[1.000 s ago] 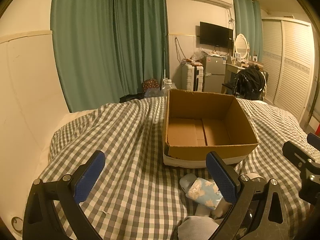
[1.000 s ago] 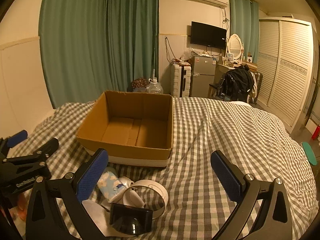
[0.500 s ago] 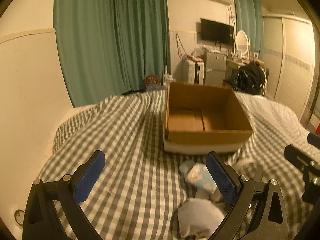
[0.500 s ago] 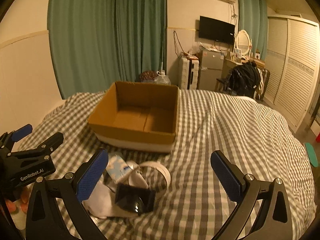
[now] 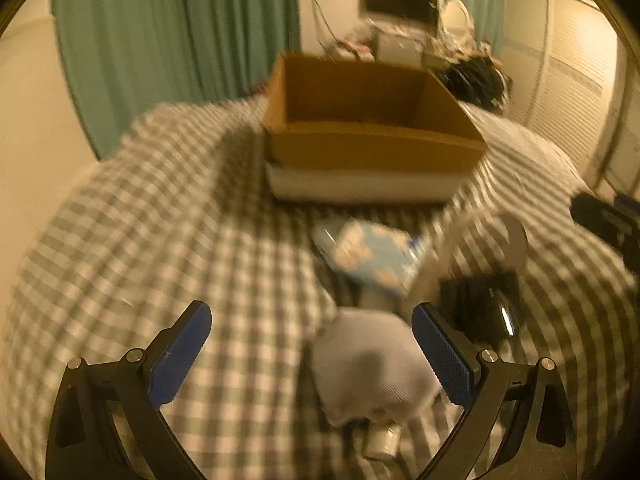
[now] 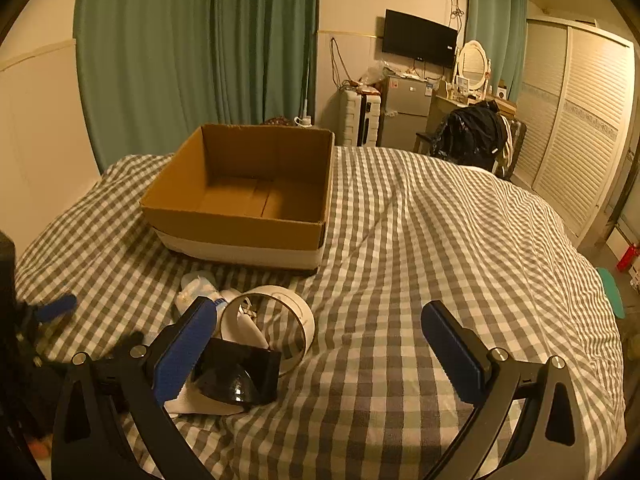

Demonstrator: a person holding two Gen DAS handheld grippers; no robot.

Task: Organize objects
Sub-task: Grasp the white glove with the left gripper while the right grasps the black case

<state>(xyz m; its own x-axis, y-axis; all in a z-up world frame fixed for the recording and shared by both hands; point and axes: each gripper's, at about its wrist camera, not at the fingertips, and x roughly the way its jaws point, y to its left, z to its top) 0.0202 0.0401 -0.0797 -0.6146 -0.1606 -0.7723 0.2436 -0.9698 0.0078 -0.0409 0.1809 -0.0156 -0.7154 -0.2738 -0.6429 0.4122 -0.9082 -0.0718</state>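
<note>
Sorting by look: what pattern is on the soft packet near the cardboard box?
Light blue with pale cloud-like shapes on the packet, best seen in the left wrist view.

My left hand-held gripper [image 5: 311, 336] has a black, arched plastic frame with silver screw heads at its joints and two flat fingers faced with textured blue pads [image 5: 442, 356]. My right hand-held gripper [image 6: 318, 338] looks identical: black frame, silver screws, blue pads [image 6: 186, 346].

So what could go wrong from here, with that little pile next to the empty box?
The things lie heaped together: the left tongs hang open over the white cloth, which might drag neighbours along. The white ring leans on the black case and could roll away. The soft checked bedspread may let the cardboard box tip.
</note>
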